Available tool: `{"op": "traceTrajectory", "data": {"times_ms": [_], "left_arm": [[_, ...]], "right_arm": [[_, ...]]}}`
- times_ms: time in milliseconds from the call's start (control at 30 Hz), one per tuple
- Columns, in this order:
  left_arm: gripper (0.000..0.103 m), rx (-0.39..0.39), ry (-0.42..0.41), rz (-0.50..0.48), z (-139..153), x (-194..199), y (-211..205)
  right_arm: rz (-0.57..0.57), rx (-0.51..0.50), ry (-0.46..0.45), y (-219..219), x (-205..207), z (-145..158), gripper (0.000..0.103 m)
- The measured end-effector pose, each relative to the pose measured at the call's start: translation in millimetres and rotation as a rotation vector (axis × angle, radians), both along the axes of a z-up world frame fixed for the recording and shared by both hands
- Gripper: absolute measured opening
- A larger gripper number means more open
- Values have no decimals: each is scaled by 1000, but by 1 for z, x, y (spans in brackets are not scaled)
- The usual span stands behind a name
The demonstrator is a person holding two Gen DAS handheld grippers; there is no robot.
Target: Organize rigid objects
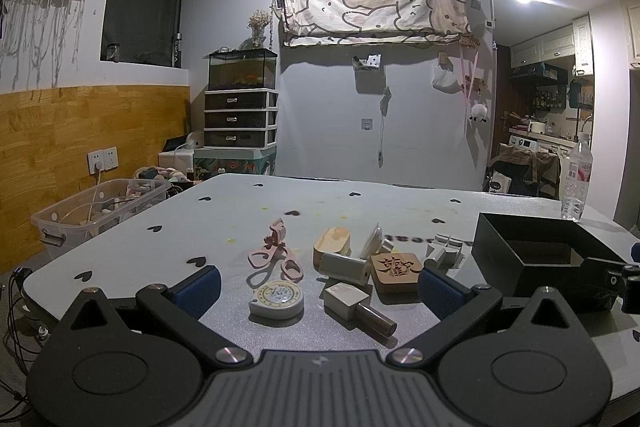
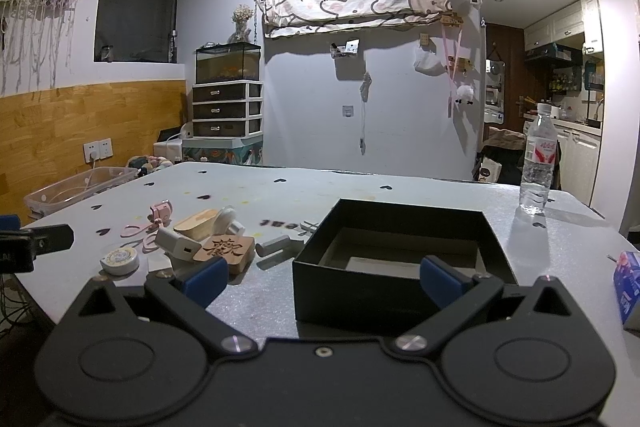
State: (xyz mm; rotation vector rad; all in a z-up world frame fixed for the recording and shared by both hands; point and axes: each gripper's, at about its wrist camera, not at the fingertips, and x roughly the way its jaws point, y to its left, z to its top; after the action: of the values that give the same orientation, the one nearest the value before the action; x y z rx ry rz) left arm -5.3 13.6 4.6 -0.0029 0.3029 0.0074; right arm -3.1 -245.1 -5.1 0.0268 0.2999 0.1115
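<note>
Black box (image 2: 394, 259), one; bottle (image 2: 537, 163), one

The left gripper (image 1: 320, 289), a black two-finger tool with blue padded fingertips (image 1: 200, 287), is spread wide and level, its jaws empty. The right gripper (image 2: 322, 279), of the same black build with blue pads (image 2: 440, 281), is likewise spread wide and level, with nothing clamped between its fingers.

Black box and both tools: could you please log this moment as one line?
left tool open | right tool open | black box empty | items on table
</note>
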Motion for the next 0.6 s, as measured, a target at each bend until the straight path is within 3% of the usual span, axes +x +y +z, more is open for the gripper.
{"op": "traceTrajectory", "data": {"times_ms": [300,600], "left_arm": [[103,-8,-4,2,1,1,2],[103,-22,54,13,-12,31,3]], "right_arm": [[-5,33,-38,-15,-3,9,103],[-141,36,-57,-60,7,18,103]]}}
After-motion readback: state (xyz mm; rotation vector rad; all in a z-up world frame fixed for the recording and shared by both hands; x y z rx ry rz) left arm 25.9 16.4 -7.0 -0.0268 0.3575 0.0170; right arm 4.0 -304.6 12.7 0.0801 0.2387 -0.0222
